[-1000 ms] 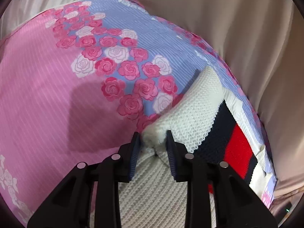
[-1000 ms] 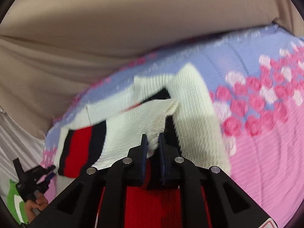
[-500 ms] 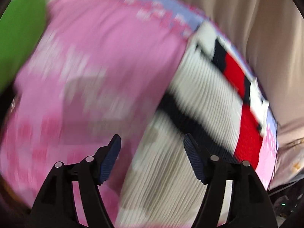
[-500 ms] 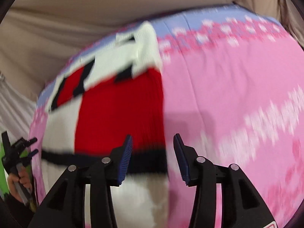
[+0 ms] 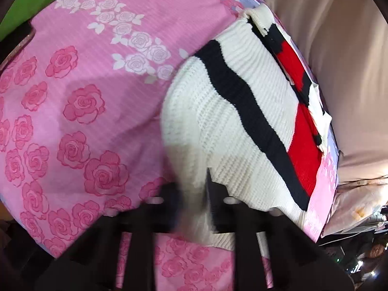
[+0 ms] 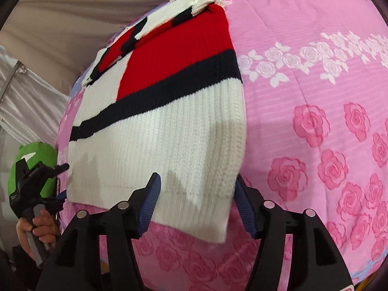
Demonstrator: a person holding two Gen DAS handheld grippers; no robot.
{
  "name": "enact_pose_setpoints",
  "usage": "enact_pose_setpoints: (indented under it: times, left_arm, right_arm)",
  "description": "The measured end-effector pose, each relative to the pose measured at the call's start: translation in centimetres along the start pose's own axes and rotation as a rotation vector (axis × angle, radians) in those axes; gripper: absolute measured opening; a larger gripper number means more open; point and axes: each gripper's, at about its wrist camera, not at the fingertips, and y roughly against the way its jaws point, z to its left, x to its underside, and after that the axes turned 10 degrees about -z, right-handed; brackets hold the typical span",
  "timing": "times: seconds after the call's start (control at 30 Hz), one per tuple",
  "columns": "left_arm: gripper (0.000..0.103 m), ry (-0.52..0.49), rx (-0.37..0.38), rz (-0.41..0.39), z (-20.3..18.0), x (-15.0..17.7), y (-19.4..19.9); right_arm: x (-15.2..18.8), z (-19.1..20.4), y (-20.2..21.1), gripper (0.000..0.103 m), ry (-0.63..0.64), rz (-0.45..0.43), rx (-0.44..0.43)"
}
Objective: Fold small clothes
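Sweater (image 6: pixel 155 126) lay on bed (image 6: pixel 315 126), long axis running away. Left tongs (image 5: pixel 191 194) just closed, pinching near hem corner; right tongs (image 6: pixel 196 206), narrowing but apart, straddled opposite corner.

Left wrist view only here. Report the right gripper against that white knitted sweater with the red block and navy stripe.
Observer: Right gripper straddles the white knitted sweater at its near hem corner. The jaws are apart and have just been closing, and the pads are not pressing.
Operator: Now show me my left gripper from outside.
Observer: Left gripper sits at the hem's other corner, its jaws just closing on cloth.
Operator: Name what carries it.
Observer: A bare hand wraps its handle.
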Motion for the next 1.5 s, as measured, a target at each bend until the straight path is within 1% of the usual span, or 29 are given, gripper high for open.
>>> enact_pose_setpoints:
  times: [0.03, 0.07, 0.13, 0.23, 0.3, 0.37, 0.43, 0.5, 0.53, 0.6, 0.67, 0.7, 0.77, 0.83, 0.9, 0.93, 0.97, 1.03, 1.07, 1.1, 1.17, 1.2, 1.27, 1.3, 1.37, 1.43, 1.47, 1.5]
  left_arm:
    - [0.012, -0.007, 0.001, -0.013, -0.2, -0.1, 0.5]
    - [0.011, -0.025, -0.001, -0.034, -0.4, -0.2, 1.5]
    - [0.011, -0.055, 0.001, -0.053, -0.9, -0.4, 2.8]
    - [0.011, -0.075, 0.025, -0.046, -0.9, -0.2, 4.3]
    - [0.011, -0.107, 0.035, -0.02, -1.0, 0.9, 4.8]
    - [0.011, -0.148, 0.028, 0.011, -0.8, 2.5, 5.0]
    - [0.01, -0.193, 0.008, 0.068, -0.4, 5.0, 5.0]
    - [0.01, -0.216, -0.013, 0.132, 0.7, 7.4, 4.8]
    - [0.01, -0.213, -0.024, 0.164, 1.6, 8.6, 4.8]
    - [0.01, -0.187, -0.033, 0.221, 3.0, 10.1, 5.0]
    - [0.01, -0.167, -0.038, 0.259, 4.2, 10.5, 5.6]
    - [0.01, -0.18, -0.048, 0.272, 4.6, 10.6, 6.2]
    - [0.01, -0.275, -0.075, 0.302, 4.4, 11.5, 7.5]
    - [0.01, -0.313, -0.084, 0.334, 4.3, 12.2, 8.5]
    - [0.01, -0.291, -0.07, 0.313, 4.1, 11.4, 9.4]
    - [0.01, -0.273, -0.055, 0.274, 3.6, 10.1, 9.8]
    - [0.01, -0.257, -0.038, 0.247, 3.1, 9.1, 9.8]
    - [0.01, -0.239, 0.001, 0.167, 1.4, 6.4, 9.6]
    - [0.01, -0.24, 0.032, 0.128, 0.4, 4.9, 9.4]
    - [0.01, -0.237, 0.049, 0.102, -0.7, 4.0, 9.0]
    - [0.01, -0.235, 0.094, 0.049, -2.9, 1.2, 8.1]
    - [0.01, -0.262, 0.098, 0.003, -4.7, -0.6, 7.4]
    - [0.01, -0.295, 0.104, -0.049, -6.7, -3.3, 6.1]
    - [0.01, -0.298, 0.106, -0.066, -7.9, -4.0, 5.4]
    - [0.01, -0.295, 0.116, -0.092, -9.9, -6.2, 3.8]
    - [0.01, -0.311, 0.102, -0.115, -12.3, -8.5, 1.6]
    - [0.01, -0.322, 0.083, -0.125, -13.4, -9.4, 0.4]
    - [0.01, -0.328, 0.074, -0.123, -13.9, -9.7, -0.4]
  right_arm:
    - [-0.2, 0.1, -0.3, 0.018, -0.014, 0.014, -0.015]
    - [-0.6, 0.0, -0.3, 0.01, -0.034, 0.016, -0.026]
    - [-1.3, 0.1, 1.4, 0.008, -0.036, -0.034, -0.043]
    - [-2.9, 0.4, 4.7, 0.007, 0.003, -0.104, -0.033]
    - [-3.6, 0.0, 6.3, 0.006, 0.012, -0.12, -0.029]
    - [-3.5, -0.1, 7.7, 0.006, 0.06, -0.107, -0.002]
    - [-2.8, -0.3, 8.2, 0.006, 0.117, -0.074, 0.038]
    - [-1.6, -1.0, 8.8, 0.006, 0.14, -0.028, 0.07]
    - [-0.9, -1.7, 9.2, 0.006, 0.144, -0.002, 0.084]
    - [1.6, -2.9, 9.6, 0.006, 0.161, 0.077, 0.112]
    - [3.5, -3.8, 10.1, 0.006, 0.181, 0.138, 0.13]
    - [4.8, -4.2, 10.3, 0.006, 0.179, 0.18, 0.129]
    - [6.5, -4.3, 10.6, 0.006, 0.189, 0.245, 0.112]
    - [8.0, -3.6, 11.1, 0.006, 0.233, 0.305, 0.094]
    - [8.5, -3.3, 11.7, 0.006, 0.254, 0.334, 0.09]
    - [8.2, -3.4, 12.1, 0.006, 0.241, 0.332, 0.086]
    - [7.8, -3.5, 12.4, 0.006, 0.226, 0.315, 0.08]
    - [5.7, -3.8, 13.3, 0.006, 0.169, 0.232, 0.057]
    - [4.7, -3.8, 13.5, 0.005, 0.14, 0.195, 0.044]
    - [3.1, -3.9, 13.8, 0.005, 0.11, 0.132, 0.033]
    - [-0.1, -4.1, 14.0, 0.005, 0.043, 0.021, -0.022]
    - [-1.6, -4.3, 13.9, 0.005, 0.015, -0.02, -0.042]
    - [-4.6, -4.0, 13.0, 0.005, -0.036, -0.097, -0.073]
    - [-6.5, -3.8, 12.1, 0.005, -0.055, -0.131, -0.081]
    - [-9.5, -4.1, 10.3, 0.005, -0.106, -0.179, -0.1]
    - [-12.6, -3.9, 8.6, 0.005, -0.128, -0.208, -0.087]
    - [-13.9, -3.9, 7.6, 0.005, -0.133, -0.212, -0.086]
    - [-15.4, -3.8, 6.5, 0.005, -0.142, -0.22, -0.072]
